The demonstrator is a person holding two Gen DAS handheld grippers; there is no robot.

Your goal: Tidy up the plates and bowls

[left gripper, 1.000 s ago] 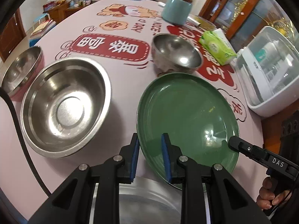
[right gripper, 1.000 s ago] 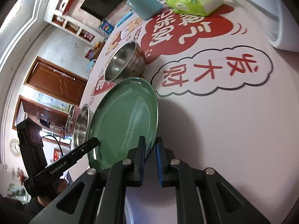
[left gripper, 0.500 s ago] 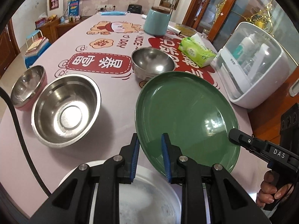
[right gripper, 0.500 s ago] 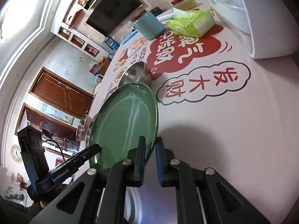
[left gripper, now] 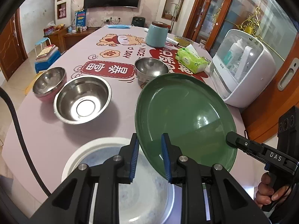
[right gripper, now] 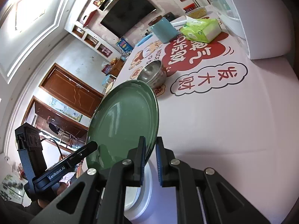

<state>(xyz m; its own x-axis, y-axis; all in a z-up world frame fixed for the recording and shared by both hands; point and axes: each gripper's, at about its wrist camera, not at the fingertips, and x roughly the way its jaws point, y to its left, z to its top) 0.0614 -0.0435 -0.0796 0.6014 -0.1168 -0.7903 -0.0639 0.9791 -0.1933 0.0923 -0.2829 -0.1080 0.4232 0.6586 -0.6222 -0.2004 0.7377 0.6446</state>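
**Left wrist view: green plate held at both edges above the table**

The pink table (left gripper: 56,140) carries a white plate (left gripper: 89,149) and three steel bowls (left gripper: 83,99). The green plate (left gripper: 185,115) hangs tilted over the white one. The left gripper (left gripper: 150,156) clamps its near rim; the right gripper (right gripper: 150,160) pinches the opposite edge.

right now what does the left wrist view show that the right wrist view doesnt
Only the left wrist view: the large steel bowl, the pink-based bowl, and most of the white plate on the table.

Only the right wrist view: the speech-bubble print on the tablecloth.

Both: the green plate clamped at opposite rim edges by the left gripper and right gripper, the small steel bowl, the tissue pack and the blue canister.
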